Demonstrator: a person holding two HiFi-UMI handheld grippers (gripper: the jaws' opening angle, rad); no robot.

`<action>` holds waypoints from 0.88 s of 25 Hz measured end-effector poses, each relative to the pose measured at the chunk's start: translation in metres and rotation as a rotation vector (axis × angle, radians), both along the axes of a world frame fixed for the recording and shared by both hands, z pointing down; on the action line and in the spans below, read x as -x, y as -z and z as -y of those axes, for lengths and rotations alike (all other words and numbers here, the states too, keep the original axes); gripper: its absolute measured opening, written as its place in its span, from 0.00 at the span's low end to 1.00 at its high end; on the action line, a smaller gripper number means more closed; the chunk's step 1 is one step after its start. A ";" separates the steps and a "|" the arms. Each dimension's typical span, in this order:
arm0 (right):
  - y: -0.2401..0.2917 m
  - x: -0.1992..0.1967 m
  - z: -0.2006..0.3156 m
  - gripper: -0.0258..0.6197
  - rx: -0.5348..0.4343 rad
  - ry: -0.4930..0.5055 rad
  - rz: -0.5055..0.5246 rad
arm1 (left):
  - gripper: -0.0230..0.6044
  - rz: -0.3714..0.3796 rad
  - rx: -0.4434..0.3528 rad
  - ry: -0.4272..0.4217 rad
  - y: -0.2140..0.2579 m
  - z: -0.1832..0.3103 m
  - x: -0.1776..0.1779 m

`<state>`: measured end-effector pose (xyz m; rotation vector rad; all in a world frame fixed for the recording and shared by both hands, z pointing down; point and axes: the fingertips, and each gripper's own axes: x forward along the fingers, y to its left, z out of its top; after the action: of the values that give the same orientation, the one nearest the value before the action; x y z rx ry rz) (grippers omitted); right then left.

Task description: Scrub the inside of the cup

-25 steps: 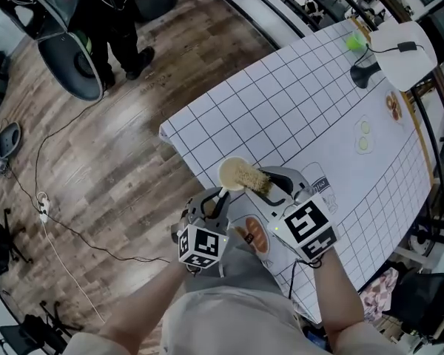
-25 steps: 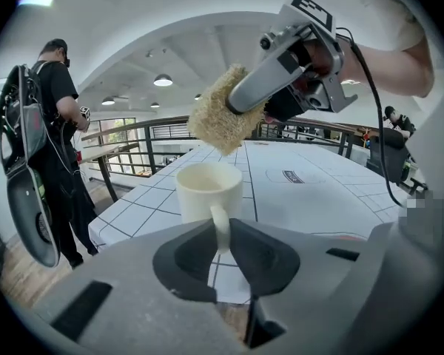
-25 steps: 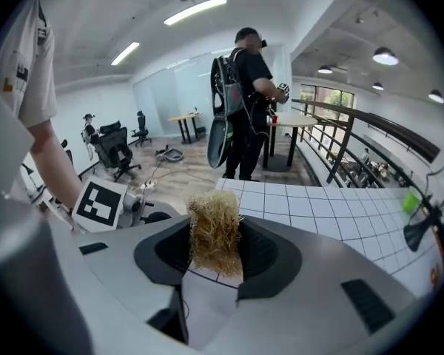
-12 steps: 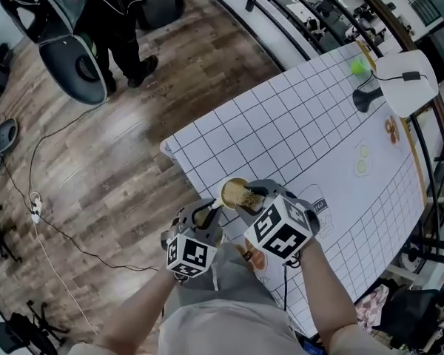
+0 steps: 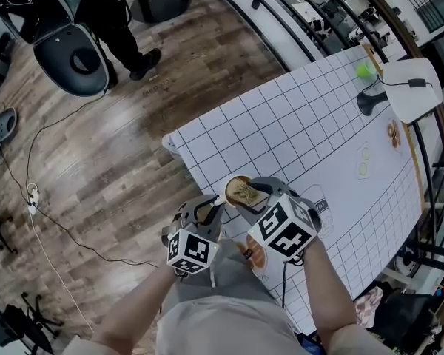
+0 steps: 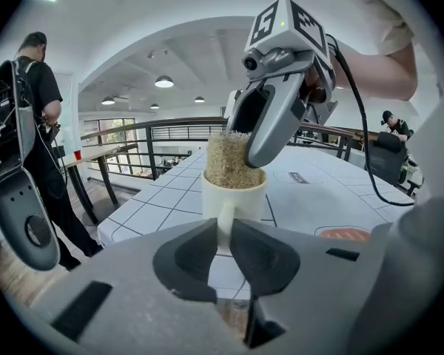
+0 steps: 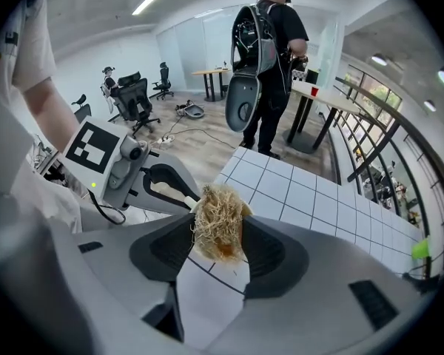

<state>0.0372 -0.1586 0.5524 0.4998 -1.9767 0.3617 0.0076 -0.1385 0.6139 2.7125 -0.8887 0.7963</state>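
Cup (image 5: 239,191) is the pale mug at the centre of this, upright over the near edge of the gridded table (image 5: 311,124). Whether its base rests on that sheet cannot be told. Under and beyond the cup the table runs out wide, so the work sits close to the person's body, probably for control. On the cup's near side, the left gripper (image 6: 222,242) has its jaws closed on the handle (image 6: 223,224), which seems meant to stop the cup turning or tipping under the rubbing. Above the cup's mouth the right gripper (image 7: 218,242) points steeply down, likely so its load can reach the inner wall. Its jaws have just been opening, yet the straw-coloured fibre scrubber (image 7: 218,228) fills the gap and touches both pads. The scrubber's lower end is stuffed into the cup, with bristly fibre standing above the rim.
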 end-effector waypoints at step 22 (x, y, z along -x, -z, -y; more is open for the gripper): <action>-0.026 0.004 0.004 0.24 -0.001 0.025 -0.103 | 0.13 -0.015 0.006 0.013 0.001 0.000 -0.001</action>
<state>0.0327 -0.1627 0.5783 0.4850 -1.8823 0.3138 0.0084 -0.1390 0.6126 2.7006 -0.8985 0.7732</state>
